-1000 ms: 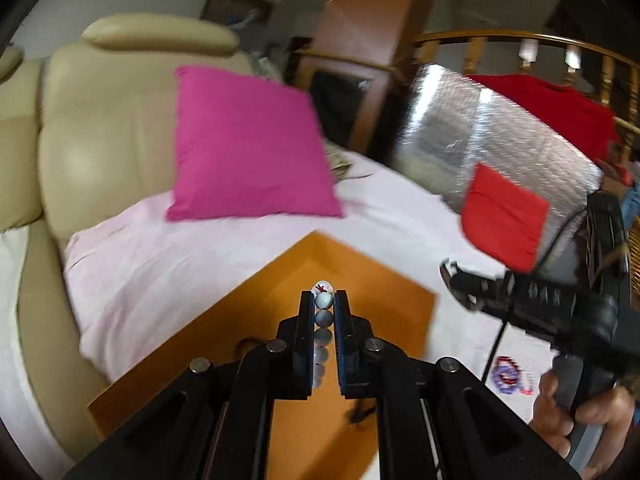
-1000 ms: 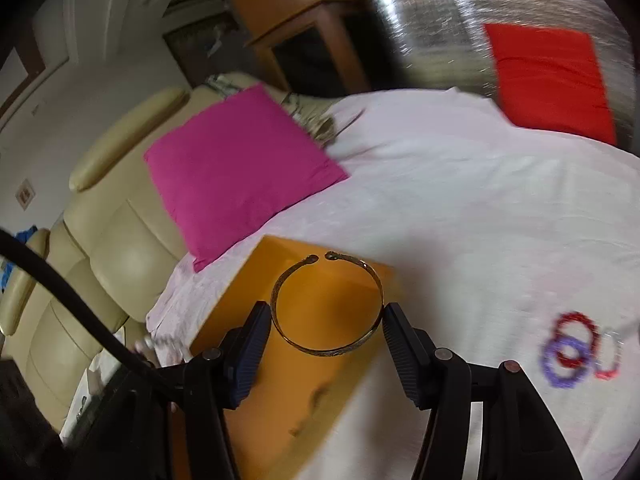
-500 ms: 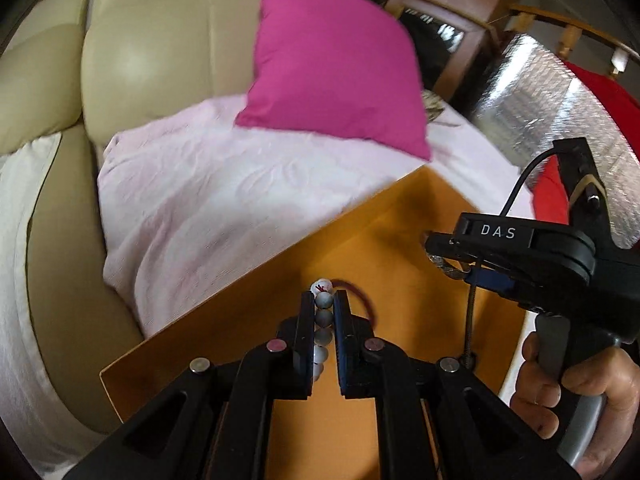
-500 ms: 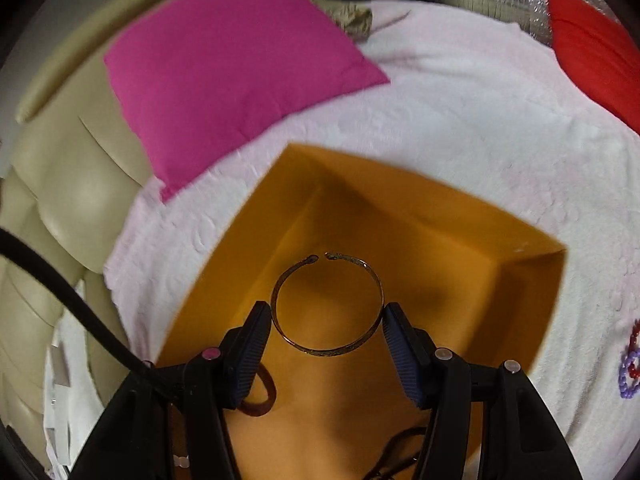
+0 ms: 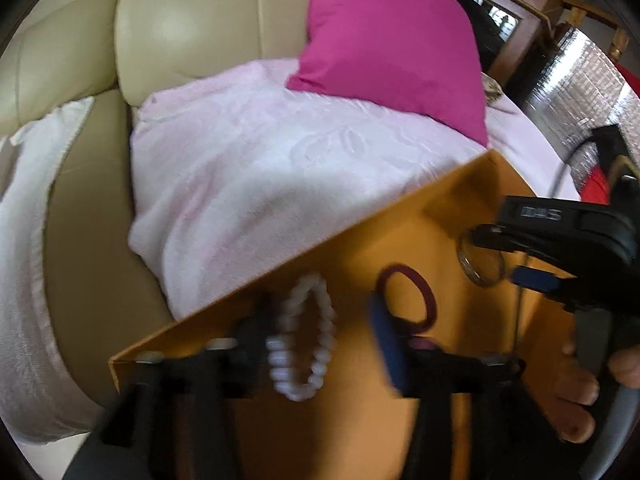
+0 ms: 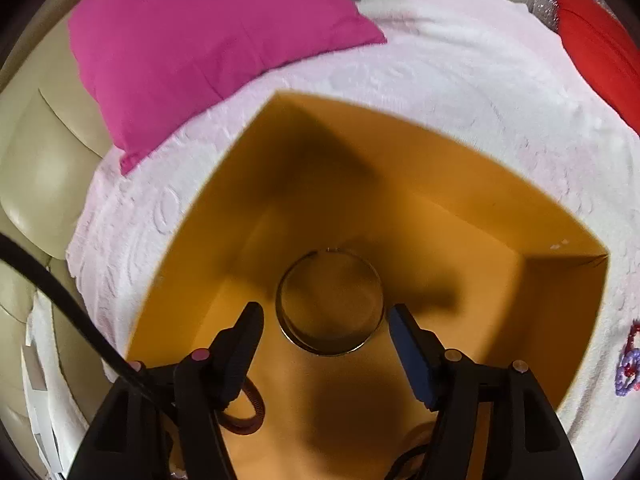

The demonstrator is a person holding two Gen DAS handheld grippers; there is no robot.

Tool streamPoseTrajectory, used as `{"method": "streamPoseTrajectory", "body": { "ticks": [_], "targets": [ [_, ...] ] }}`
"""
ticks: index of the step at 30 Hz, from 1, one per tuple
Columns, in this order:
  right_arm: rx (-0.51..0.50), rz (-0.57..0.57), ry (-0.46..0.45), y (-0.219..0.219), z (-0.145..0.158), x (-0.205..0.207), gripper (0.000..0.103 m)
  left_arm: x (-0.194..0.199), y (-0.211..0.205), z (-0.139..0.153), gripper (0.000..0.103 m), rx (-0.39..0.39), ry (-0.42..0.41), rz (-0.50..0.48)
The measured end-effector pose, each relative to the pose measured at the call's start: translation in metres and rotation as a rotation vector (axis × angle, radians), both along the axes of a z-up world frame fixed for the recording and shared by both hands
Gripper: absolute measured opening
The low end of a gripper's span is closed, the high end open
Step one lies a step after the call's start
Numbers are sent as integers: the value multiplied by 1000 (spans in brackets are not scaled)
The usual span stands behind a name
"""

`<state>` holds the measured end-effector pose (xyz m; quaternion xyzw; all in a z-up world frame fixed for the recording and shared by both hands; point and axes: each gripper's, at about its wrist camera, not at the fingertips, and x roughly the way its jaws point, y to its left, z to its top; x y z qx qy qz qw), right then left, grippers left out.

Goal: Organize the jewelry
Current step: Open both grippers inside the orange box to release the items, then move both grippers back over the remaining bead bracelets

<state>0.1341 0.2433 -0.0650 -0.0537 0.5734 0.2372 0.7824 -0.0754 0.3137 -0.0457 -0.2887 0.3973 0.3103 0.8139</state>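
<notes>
Both jaws opening over the orange cardboard box [image 6: 460, 216]. Let white pearl-bead bracelet [image 5: 306, 336] and thin open metal bangle [image 6: 330, 300] drop clear (pads off both). Then lift straight out.

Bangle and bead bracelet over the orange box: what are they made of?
Bangle: looks like metal, brassy and polished; thin rigid band with glints along its edge. Bead bracelet: white glossy round beads, pearl-like; plastic or real, can't tell through the blur. Orange box: matte, probably cardboard, with creased corners.

Home living room: cream leather sofa [image 5: 168, 32] at upper left, magenta cushion [image 5: 392, 36] on a pale pink blanket [image 5: 256, 168], wooden stair railing [image 5: 576, 8] at upper right.
</notes>
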Motion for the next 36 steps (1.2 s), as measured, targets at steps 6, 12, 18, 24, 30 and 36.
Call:
{"method": "streamPoseTrajectory", "body": {
  "ticks": [6, 12, 18, 24, 30, 36],
  "targets": [
    [101, -19, -127, -39, 54, -5, 69, 2, -12, 18, 66, 92, -49, 19],
    [125, -90, -268, -111, 106, -16, 69, 9, -55, 47, 75, 294, -123, -50],
    [179, -250, -336, -214, 136, -18, 69, 19, -109, 69, 78, 471, -191, -153],
    [184, -437, -396, -336, 127, -38, 70, 25, -175, 84, 92, 685, -277, -272],
    [163, -596, -448, -427, 92, -77, 70, 43, -242, 74, 93, 781, -283, -492],
    [242, -703, -413, -489, 57, -92, 70, 65, -287, 53, 94, 683, -244, -697]
  ]
}}
